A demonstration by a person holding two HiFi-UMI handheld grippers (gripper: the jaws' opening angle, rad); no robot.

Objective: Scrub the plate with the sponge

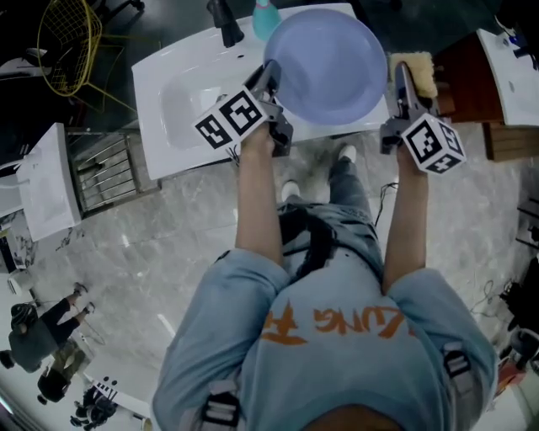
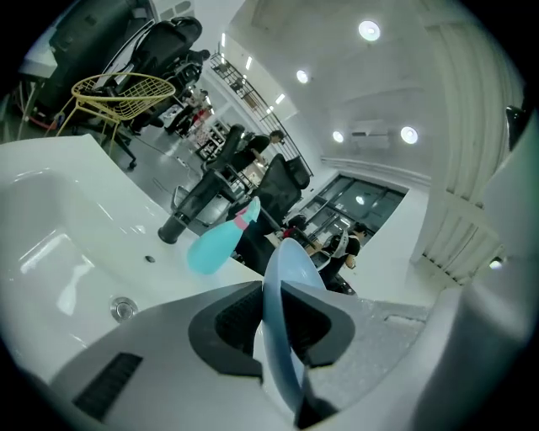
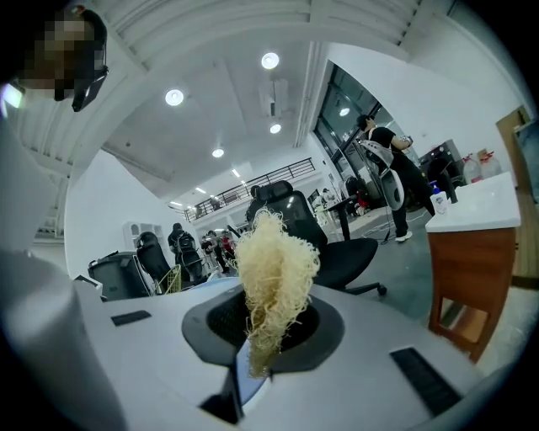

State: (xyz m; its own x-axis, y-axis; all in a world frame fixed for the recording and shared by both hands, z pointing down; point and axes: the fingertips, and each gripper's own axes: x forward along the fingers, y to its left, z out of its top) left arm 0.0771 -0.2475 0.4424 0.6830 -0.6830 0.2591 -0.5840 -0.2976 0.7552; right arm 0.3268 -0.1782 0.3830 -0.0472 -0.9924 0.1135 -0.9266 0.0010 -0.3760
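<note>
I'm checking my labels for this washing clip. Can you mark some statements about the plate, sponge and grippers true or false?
1. The left gripper is shut on the rim of the plate. True.
2. The right gripper is empty. False: it is shut on the sponge.
3. The plate lies in the sink basin. False: it is to the right of it, in the left gripper.
4. A teal bottle is beside the black faucet. True.

Plate [image 1: 328, 63] over sink [image 1: 181, 93], sponge [image 1: 418, 71] rightward
</note>
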